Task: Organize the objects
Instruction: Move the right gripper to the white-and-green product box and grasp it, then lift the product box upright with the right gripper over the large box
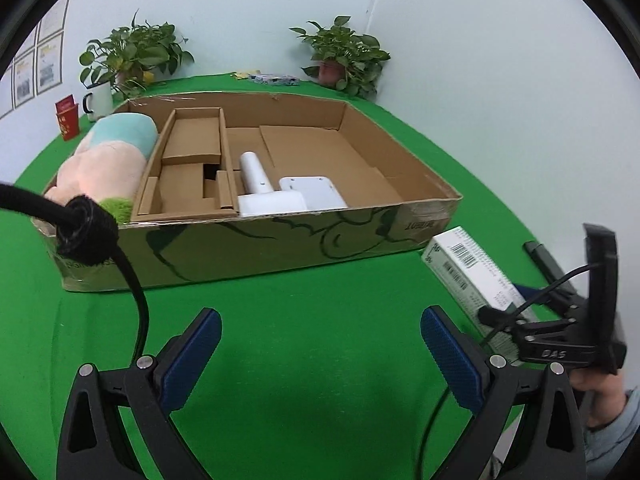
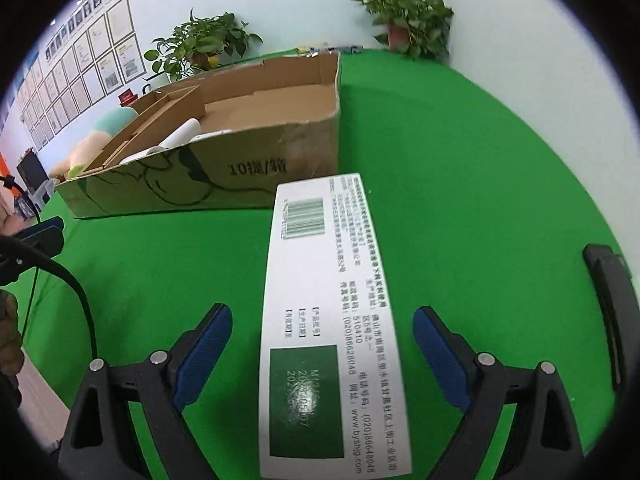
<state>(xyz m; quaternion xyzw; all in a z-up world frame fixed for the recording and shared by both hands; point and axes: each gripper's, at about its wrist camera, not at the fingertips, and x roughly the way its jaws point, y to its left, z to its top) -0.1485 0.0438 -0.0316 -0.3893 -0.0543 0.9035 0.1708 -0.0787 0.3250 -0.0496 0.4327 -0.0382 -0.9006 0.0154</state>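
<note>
On the green desk point(image 1: 304, 320) sits a wide cardboard box point(image 1: 248, 248), with a plush toy point(image 1: 108, 160) in its left compartment and a white device point(image 1: 280, 192) near the middle. The right gripper point(image 2: 322, 340) hangs over a long white carton point(image 2: 332, 300) lying flat just beside the box's near corner – its blue fingers point(image 2: 208, 344) stand spread on either side, not touching it. The left gripper point(image 1: 320, 344) (fingers also spread, nothing between them) points down at bare cloth – well clear of the box.
</note>
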